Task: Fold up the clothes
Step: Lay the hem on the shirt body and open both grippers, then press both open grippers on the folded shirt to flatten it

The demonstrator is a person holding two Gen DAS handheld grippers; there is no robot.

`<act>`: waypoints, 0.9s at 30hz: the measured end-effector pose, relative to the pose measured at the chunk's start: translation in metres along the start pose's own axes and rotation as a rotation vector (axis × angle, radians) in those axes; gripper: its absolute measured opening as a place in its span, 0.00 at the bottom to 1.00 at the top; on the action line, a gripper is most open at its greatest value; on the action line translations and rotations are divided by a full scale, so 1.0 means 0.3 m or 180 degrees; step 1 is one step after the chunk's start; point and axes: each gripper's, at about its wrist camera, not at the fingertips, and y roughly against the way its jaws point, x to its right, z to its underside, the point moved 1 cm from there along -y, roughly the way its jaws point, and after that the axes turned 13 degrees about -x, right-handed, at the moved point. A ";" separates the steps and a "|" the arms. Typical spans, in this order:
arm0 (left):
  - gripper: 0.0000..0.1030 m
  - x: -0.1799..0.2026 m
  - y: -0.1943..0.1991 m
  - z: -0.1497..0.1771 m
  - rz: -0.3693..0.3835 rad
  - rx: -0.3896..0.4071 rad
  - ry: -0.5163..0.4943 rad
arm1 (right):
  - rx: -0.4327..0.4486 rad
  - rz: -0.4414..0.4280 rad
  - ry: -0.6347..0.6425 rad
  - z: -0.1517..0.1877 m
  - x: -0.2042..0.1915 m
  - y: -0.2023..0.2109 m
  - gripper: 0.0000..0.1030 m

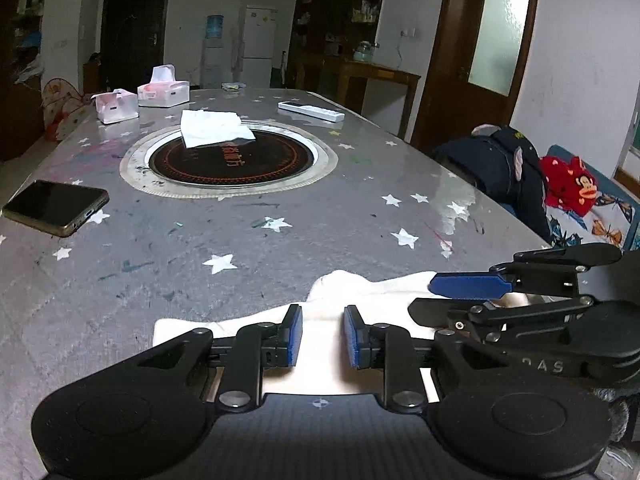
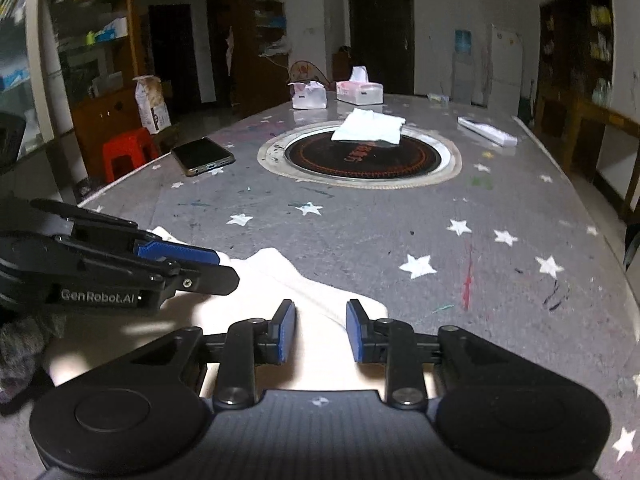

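A white garment [image 1: 360, 284] [image 2: 280, 272] lies flat on the grey star-patterned table [image 1: 320, 208] [image 2: 400, 216] at the near edge. My left gripper [image 1: 322, 334] stands open over its left part, blue pads apart with cloth showing between them. My right gripper [image 2: 320, 330] is open over the right part, a seam of the garment running between its fingers. Each gripper shows side-on in the other's view: the right gripper [image 1: 424, 296] and the left gripper [image 2: 228, 268], fingertips close together above the cloth. A folded white cloth [image 1: 212, 128] [image 2: 370, 126] rests on the round hotplate.
A round inset hotplate [image 1: 228, 176] [image 2: 360, 160] sits mid-table. A phone [image 1: 56, 208] [image 2: 202, 156] lies left, a white remote [image 1: 311, 111] [image 2: 486, 130] far right, tissue boxes [image 1: 162, 90] [image 2: 360, 90] at the back. Dark clothes [image 1: 500, 160] lie on a sofa to the right. A red stool [image 2: 128, 152] stands left.
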 end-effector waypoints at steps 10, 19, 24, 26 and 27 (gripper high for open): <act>0.26 0.014 0.023 0.039 -0.0111 0.0030 0.0183 | -0.0031 0.0036 0.0253 0.000 -0.013 0.007 0.26; 0.26 0.033 0.069 0.096 -0.0177 0.0078 0.0300 | -0.0033 0.0015 0.0368 0.003 -0.021 0.012 0.27; 0.30 0.011 0.112 0.095 -0.0169 0.0139 0.0189 | 0.0008 -0.0085 0.0255 -0.007 -0.022 0.059 0.27; 0.36 -0.003 0.133 0.099 -0.0188 0.0177 0.0216 | 0.0021 -0.0182 0.0210 -0.011 -0.027 0.080 0.27; 0.36 -0.008 0.140 0.103 -0.0247 0.0192 0.0203 | 0.0020 -0.0231 0.0212 -0.010 -0.035 0.087 0.27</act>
